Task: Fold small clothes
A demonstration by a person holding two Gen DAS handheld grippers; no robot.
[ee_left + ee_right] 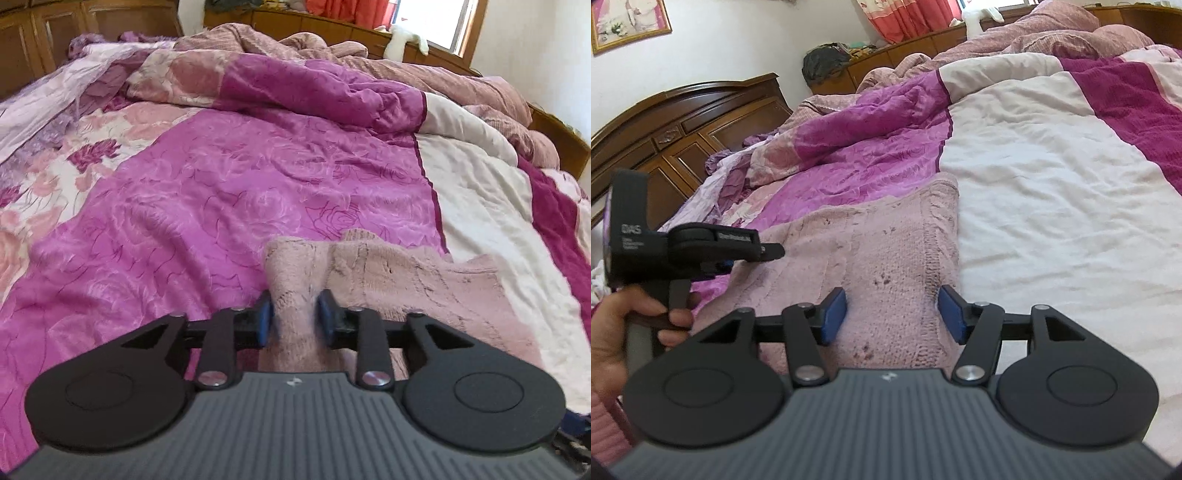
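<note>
A small pink knitted garment (864, 251) lies on the bed; it also shows in the left wrist view (388, 280). My left gripper (295, 317) is shut on a bunched fold of the garment's left edge, its blue pads pressing the fabric from both sides. In the right wrist view the left gripper (701, 243) is at the garment's left side, held by a hand. My right gripper (892, 314) is open just above the garment's near right part, its blue pads wide apart with nothing between them.
The bed is covered by a magenta, floral and white quilt (229, 177), rumpled at the far side with a pink blanket (1052, 33). A wooden headboard (683, 122) stands at the left, a window and red curtains (905, 16) behind.
</note>
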